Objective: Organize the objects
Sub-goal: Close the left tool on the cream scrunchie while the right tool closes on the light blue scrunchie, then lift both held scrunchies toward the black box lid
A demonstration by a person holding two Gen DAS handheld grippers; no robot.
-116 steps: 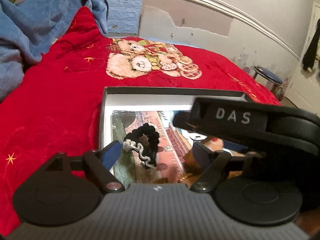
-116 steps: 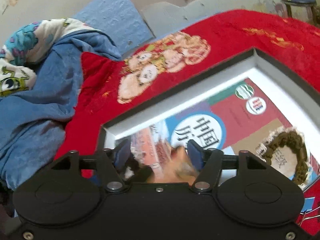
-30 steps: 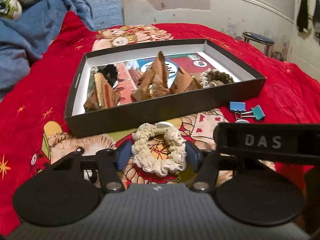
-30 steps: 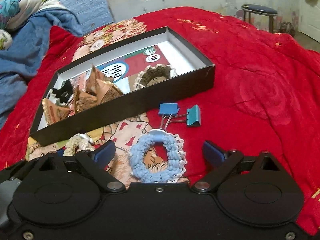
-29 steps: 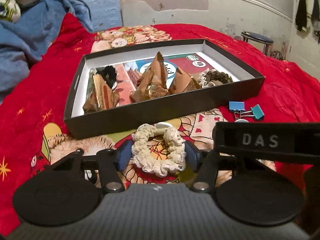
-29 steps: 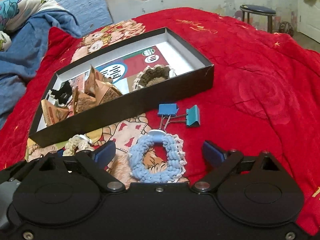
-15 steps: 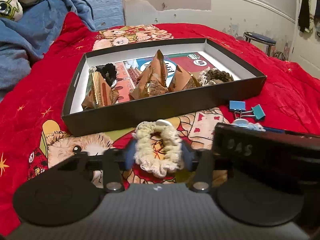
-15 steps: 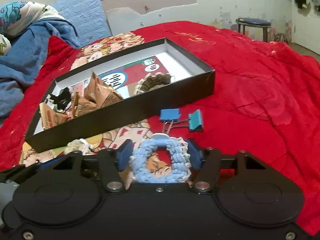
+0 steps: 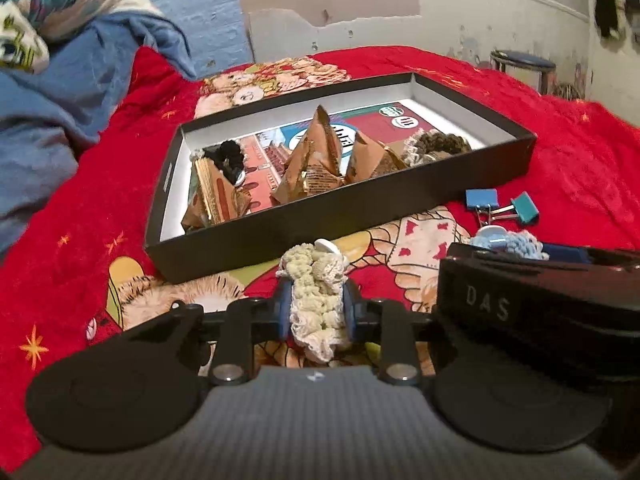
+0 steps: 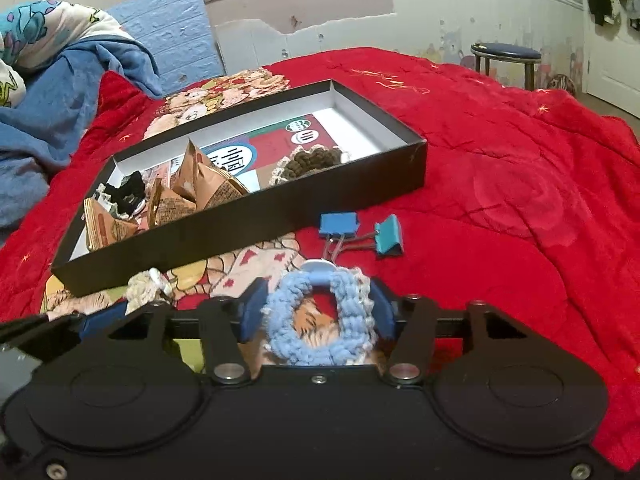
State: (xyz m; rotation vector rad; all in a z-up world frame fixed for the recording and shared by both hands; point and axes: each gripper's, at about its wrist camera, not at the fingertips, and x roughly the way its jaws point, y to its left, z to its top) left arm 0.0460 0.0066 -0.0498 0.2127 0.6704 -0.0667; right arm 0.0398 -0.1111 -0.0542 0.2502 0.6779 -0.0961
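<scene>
Left gripper [image 9: 314,310] pinches cream crocheted scrunchie [image 9: 316,300]; right gripper [image 10: 316,314] clamps blue crocheted scrunchie [image 10: 318,320]. Both near bedspread, before shallow black cardboard box [image 10: 240,216], likely their destination.

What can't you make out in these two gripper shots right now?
- Left wrist view: most of the blue scrunchie, hidden behind the right gripper's body.
- Right wrist view: most of the cream scrunchie, cut off by the left gripper.
- Both views: the book cover in the black box, covered by folded paper packets.
</scene>
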